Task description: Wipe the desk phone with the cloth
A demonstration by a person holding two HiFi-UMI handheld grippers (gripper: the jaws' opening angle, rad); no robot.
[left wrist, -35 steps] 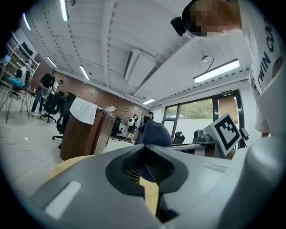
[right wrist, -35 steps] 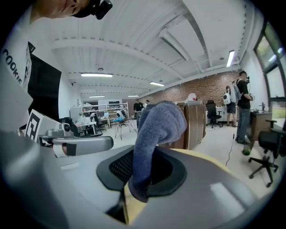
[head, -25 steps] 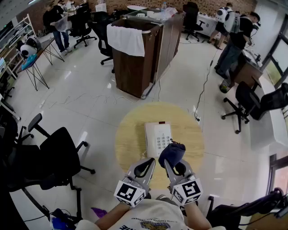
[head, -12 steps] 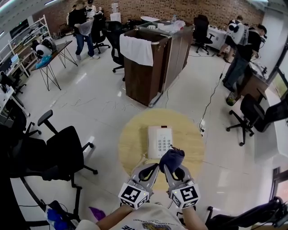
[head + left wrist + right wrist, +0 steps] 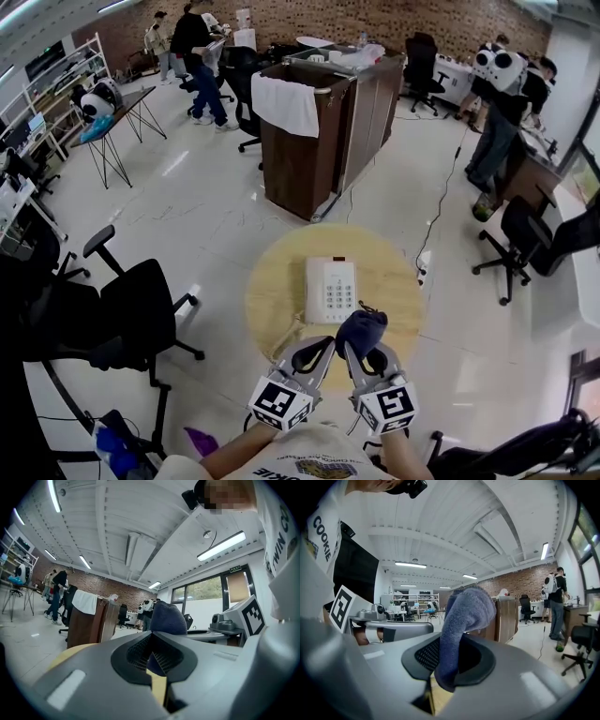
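A white desk phone (image 5: pixel 330 290) lies flat at the middle of a round wooden table (image 5: pixel 272 291), keypad up. My right gripper (image 5: pixel 354 349) hovers at the table's near edge, shut on a dark blue cloth (image 5: pixel 362 329) that bulges out over the phone's near right corner. In the right gripper view the cloth (image 5: pixel 465 616) stands up out of my right gripper (image 5: pixel 443 670). My left gripper (image 5: pixel 317 347) is right beside it, shut and holding nothing. The left gripper view shows the cloth (image 5: pixel 167 618) just beyond my left gripper (image 5: pixel 153 657).
A black office chair (image 5: pixel 131 319) stands to the table's left. A tall wooden counter (image 5: pixel 323 122) with a white towel (image 5: pixel 286 103) over it is behind the table. More chairs (image 5: pixel 525 225) and a floor cable (image 5: pixel 436 202) are at right; people stand at the back.
Both grippers and the cloth have stayed by the phone's near edge. The head view has shifted a little, and a person at the back left has walked right.
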